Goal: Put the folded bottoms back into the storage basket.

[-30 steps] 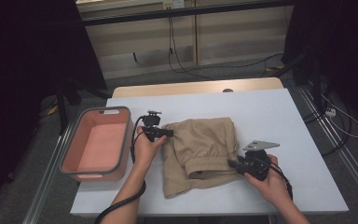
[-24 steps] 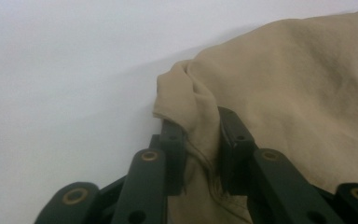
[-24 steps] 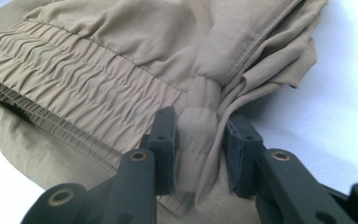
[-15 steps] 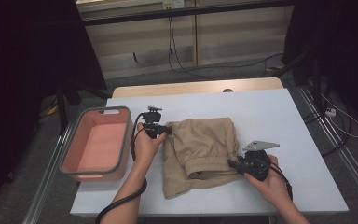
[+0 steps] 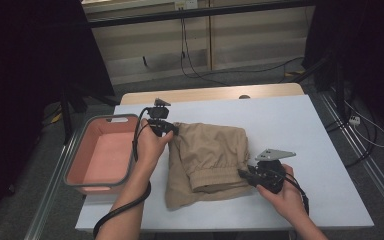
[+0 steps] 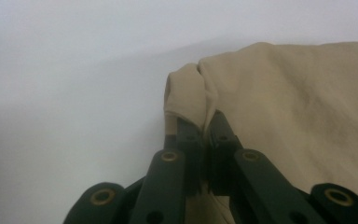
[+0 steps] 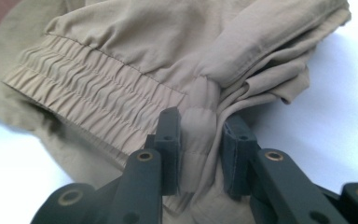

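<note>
A tan garment [image 5: 210, 150] with an elastic waistband lies folded in the middle of the white table [image 5: 305, 125]. My left gripper [image 5: 172, 131] is at its far left corner, shut on a small fold of the cloth [image 6: 186, 93], which is raised a little off the table; its tips [image 6: 205, 128] are pinched together on the fabric. My right gripper [image 5: 242, 174] is at the near right edge. There, a bunched fold of the waistband end [image 7: 198, 116] is squeezed between its jaws, midway between its fingertips [image 7: 200, 126].
A salmon-coloured bin [image 5: 75, 170] with a grey rim stands at the table's left edge, beside my left forearm. Bare white tabletop stretches to the right of the garment and behind it. Cables lie on the floor beyond the table.
My left gripper has closed on the garment's corner and risen slightly with it. The right hand has stayed where it was at the waistband.
</note>
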